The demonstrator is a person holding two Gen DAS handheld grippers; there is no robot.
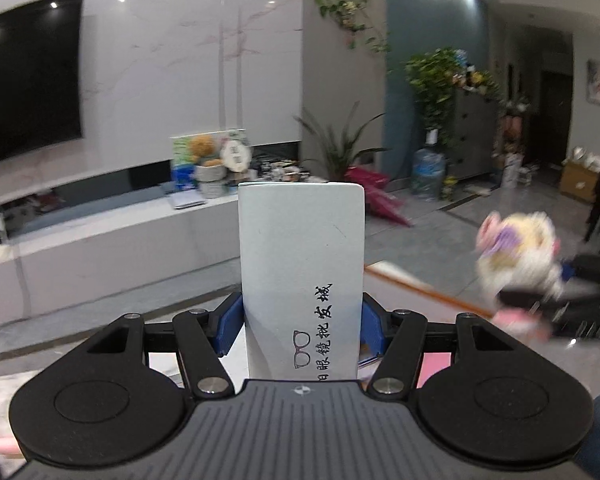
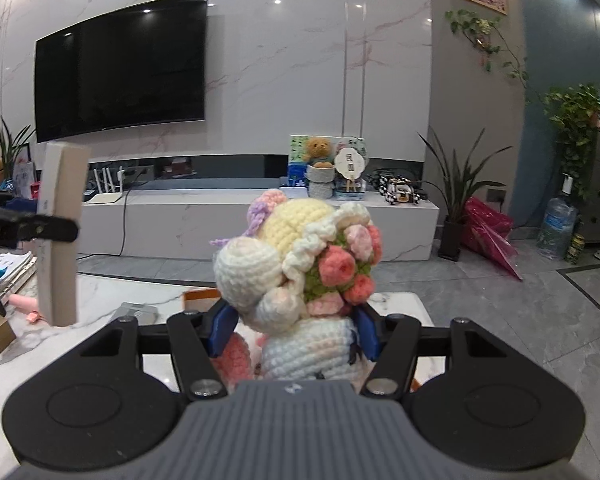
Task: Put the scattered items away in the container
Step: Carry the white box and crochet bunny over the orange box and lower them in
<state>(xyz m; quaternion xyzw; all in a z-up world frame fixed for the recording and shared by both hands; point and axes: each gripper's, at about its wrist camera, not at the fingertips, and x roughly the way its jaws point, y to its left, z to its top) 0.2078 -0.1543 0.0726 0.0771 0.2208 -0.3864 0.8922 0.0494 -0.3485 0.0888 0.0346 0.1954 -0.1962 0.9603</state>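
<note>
Two grippers, each with one item. The left gripper [image 1: 301, 326] has its blue fingers [image 1: 231, 322] closed against the two long sides of one pale grey glasses box [image 1: 302, 264]; the box stands upright, its long axis running straight away from the camera, far end up, printed face with a spectacles drawing and black Chinese characters toward the lens. From the right wrist view the same glasses box [image 2: 60, 236] shows edge-on at far left, vertical, clamped partway down by the dark left gripper [image 2: 56, 229], raised above the left part of the desk [image 2: 100, 300]. The right gripper [image 2: 294, 326] has its blue fingers [image 2: 223, 324] closed on the lower body of one crocheted doll [image 2: 296, 276]: cream and yellow head up, a cluster of pink yarn roses on green at its right side, a lilac and pink flower on top. The doll sits upright, long axis vertical, held above the white marble desk. In the left wrist view the crocheted doll [image 1: 518, 254] is blurred at right. Whether the orange edge [image 2: 198, 294] on the desk behind the doll belongs to a container cannot be told. One wall-mounted TV [image 2: 120, 68] behind.
</note>
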